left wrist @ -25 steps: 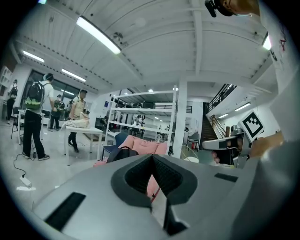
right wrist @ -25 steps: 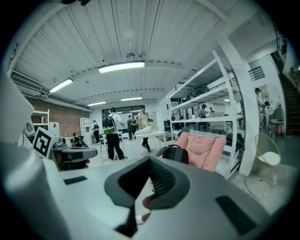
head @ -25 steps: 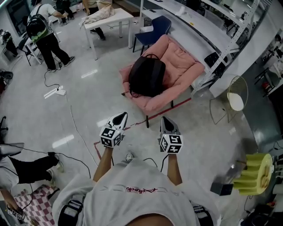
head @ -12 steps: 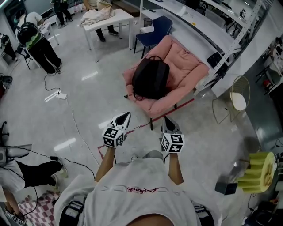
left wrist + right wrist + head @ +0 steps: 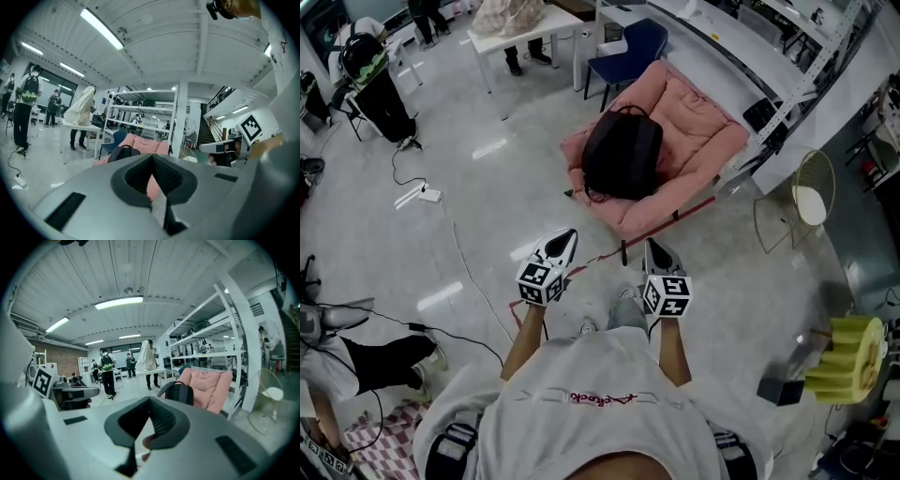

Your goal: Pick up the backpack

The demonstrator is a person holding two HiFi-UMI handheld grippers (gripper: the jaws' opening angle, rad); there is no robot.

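Facing backpack [image 5: 622, 155] on pink chair [image 5: 705, 131], left hand-held gripper [image 5: 567, 235] closed, empty, right hand-held gripper [image 5: 652, 245] closed, empty

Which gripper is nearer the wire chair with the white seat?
Right. In the head view the right gripper sits left of the wire chair, apart from it; the left gripper is even farther left.

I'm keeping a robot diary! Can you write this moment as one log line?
phase: pre-grasp | backpack: on pink chair, untouched | left hand-held gripper: shut, empty | right hand-held gripper: shut, empty
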